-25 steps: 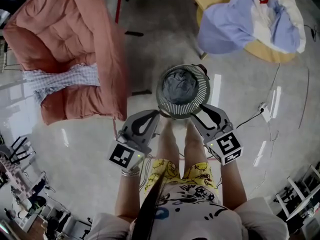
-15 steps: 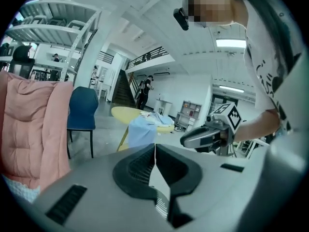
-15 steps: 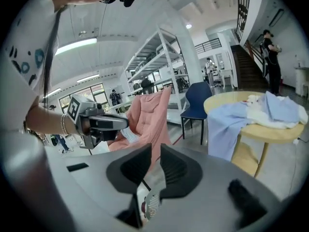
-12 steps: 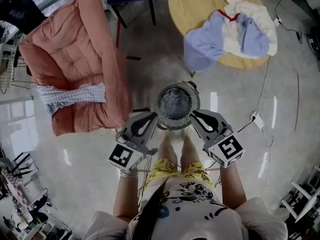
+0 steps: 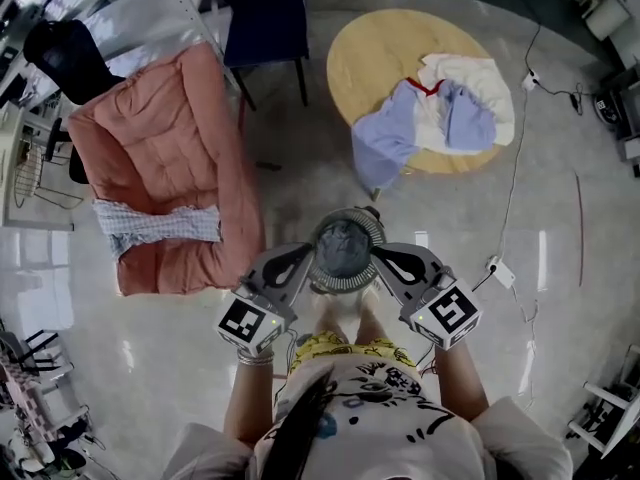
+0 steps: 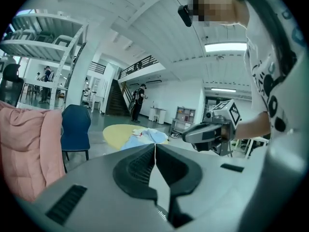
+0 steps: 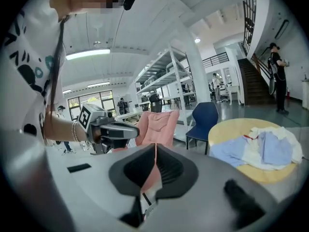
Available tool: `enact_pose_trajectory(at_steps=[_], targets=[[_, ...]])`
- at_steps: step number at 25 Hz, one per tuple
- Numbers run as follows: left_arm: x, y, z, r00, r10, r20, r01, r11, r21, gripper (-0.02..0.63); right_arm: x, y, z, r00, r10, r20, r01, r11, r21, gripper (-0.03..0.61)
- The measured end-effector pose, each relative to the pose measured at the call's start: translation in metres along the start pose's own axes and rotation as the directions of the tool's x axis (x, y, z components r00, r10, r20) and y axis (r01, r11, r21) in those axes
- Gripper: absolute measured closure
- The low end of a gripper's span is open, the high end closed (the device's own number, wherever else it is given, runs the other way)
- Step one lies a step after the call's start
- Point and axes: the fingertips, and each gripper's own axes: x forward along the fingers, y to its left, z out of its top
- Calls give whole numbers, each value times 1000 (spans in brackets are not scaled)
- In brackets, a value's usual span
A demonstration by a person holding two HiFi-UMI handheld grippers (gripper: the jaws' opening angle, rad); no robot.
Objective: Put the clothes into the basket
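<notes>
Both tools are held up in front of the body. The left gripper has its jaws pressed together with nothing between them. The right gripper is the same, closed and empty.

The basket sits on the floor at the person's feet, between the two tools in the head view, with a grey garment already inside.

The remaining clothes are well apart from it:
- A blue shirt and a white garment lie heaped on the round table.
- A checked cloth lies draped across the pink cushioned lounger.

Risks as we judge them:
- The blue shirt hangs over the table edge. A pull on the white piece could drag it off onto the floor, since the two overlap.
- A pinch on a single fold may let a garment trail and catch underfoot on the way to the basket.
- A power strip and its cable lie on the floor near the table side, so they could snag a foot on that route.
- The basket is close to the feet, so a step forward could knock it over.
- Both sets of jaws must open before any grasp. Going in closed would only push the cloth around.
</notes>
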Motion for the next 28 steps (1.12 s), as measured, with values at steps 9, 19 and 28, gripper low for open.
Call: enact_pose_trajectory(at_steps=[9,19,28], targets=[[-10,-17,47,999,-8,48,5,998,60,597,-31,4,43,998,-22,65,26,998,-55,548],[-18,-29,85,992,4,124,-17,995,101,597,-62,-1,79,988,-88,130,101,990,-100,548],[-25,-40,112,985,-31,172,9,992,128,597,-92,3,113,973,-127,195,160,973,-168,549]])
